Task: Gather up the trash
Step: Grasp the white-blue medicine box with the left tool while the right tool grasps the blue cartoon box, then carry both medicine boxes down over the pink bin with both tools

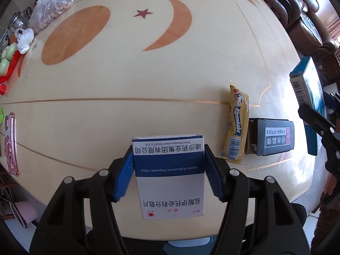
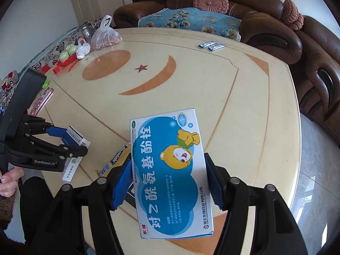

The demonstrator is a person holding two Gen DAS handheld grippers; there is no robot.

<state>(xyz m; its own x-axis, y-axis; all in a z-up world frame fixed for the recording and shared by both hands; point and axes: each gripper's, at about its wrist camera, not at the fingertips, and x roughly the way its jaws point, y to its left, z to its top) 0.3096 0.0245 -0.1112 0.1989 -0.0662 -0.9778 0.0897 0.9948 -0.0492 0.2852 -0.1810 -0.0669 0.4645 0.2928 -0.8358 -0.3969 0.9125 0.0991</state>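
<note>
My left gripper [image 1: 169, 170] is shut on a white-and-navy medicine box [image 1: 170, 176], held over the near edge of the round cream table [image 1: 127, 85]; it also shows in the right wrist view [image 2: 72, 142]. My right gripper [image 2: 167, 180] is shut on a blue-and-white box with a cartoon bear [image 2: 170, 174], held above the table; that box shows at the right edge of the left wrist view [image 1: 308, 97]. On the table lie a yellow Alpenliebe candy wrapper [image 1: 237, 123] and a small grey box [image 1: 274, 137].
Two small blue sachets [image 2: 211, 45] lie at the table's far side. A plastic bag of nuts [image 2: 105, 35], a glass jar [image 2: 86, 30], a white bag, and green and red items sit at far left. A pink phone case [image 1: 10, 144] lies left. A brown sofa [image 2: 297, 42] surrounds the table.
</note>
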